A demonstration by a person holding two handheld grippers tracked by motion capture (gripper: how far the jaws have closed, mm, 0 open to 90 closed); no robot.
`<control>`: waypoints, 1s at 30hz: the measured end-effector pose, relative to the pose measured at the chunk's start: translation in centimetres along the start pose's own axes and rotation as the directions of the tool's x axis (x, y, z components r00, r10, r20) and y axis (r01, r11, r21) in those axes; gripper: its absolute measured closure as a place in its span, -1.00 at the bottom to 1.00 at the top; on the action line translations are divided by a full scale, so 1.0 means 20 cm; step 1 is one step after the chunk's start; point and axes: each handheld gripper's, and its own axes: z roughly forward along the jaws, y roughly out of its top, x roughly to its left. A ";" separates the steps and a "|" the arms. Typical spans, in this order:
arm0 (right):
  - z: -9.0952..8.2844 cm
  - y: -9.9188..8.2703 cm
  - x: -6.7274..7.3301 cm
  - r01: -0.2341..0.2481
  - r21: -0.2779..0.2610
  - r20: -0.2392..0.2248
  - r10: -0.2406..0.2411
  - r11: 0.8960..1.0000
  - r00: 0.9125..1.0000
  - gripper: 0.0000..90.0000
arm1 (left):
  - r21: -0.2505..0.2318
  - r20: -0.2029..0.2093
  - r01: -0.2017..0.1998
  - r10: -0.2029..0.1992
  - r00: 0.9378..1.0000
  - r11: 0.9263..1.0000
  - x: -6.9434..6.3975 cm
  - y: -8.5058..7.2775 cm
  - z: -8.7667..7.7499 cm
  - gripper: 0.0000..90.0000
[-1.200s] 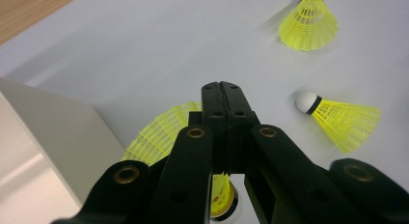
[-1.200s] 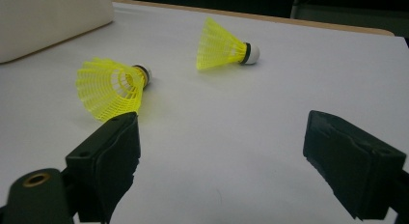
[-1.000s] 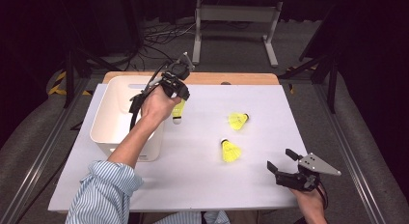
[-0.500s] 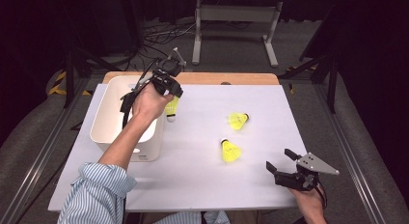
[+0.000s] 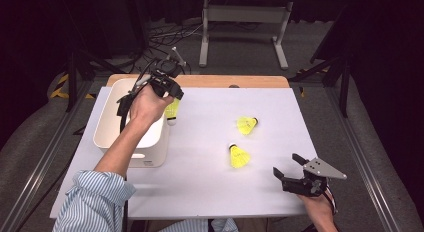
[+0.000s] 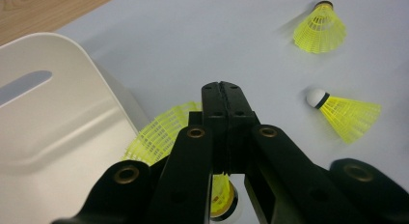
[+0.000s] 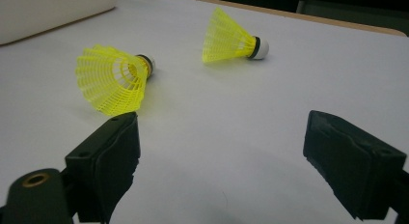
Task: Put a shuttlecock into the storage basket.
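The white table [image 5: 200,182] carries a white bin [image 5: 150,149] by its left edge. The left gripper [image 6: 223,96], jaws pinched on a yellow shuttlecock [image 6: 161,132], hangs at the bin's right rim. Near the front right corner, the right gripper [image 5: 290,167] rests wide apart. Two loose shuttlecocks [image 5: 239,156] lie mid-table.
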 end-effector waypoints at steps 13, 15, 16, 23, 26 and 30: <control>0.00 0.00 0.00 0.001 0.003 0.000 -0.001 1.000 1.000 -0.70 | -0.010 -0.014 0.023 -0.023 1.000 1.000 0.05 -0.03 -0.05 1.00; 0.00 0.00 0.00 0.001 0.005 0.000 -0.001 1.000 1.000 -0.70 | -0.014 -0.014 0.029 -0.029 0.999 0.999 0.06 -0.04 -0.06 1.00; 0.00 0.00 0.00 0.001 0.005 0.000 -0.001 1.000 1.000 -0.70 | -0.016 -0.015 0.030 -0.030 0.999 0.999 0.06 -0.04 -0.06 1.00; 0.00 0.00 0.00 0.001 0.004 0.000 -0.001 1.000 1.000 -0.70 | -0.030 -0.014 0.040 -0.041 0.999 0.999 0.08 -0.04 -0.10 1.00; 0.00 0.00 0.00 0.008 0.005 0.001 -0.008 1.000 1.000 -0.70 | -0.031 -0.020 0.046 -0.047 0.999 0.998 0.09 -0.05 -0.10 1.00; 0.00 0.00 0.00 0.006 0.003 0.000 -0.006 1.000 1.000 -0.70 | -0.028 -0.024 0.055 -0.055 0.998 0.998 0.11 -0.05 -0.10 1.00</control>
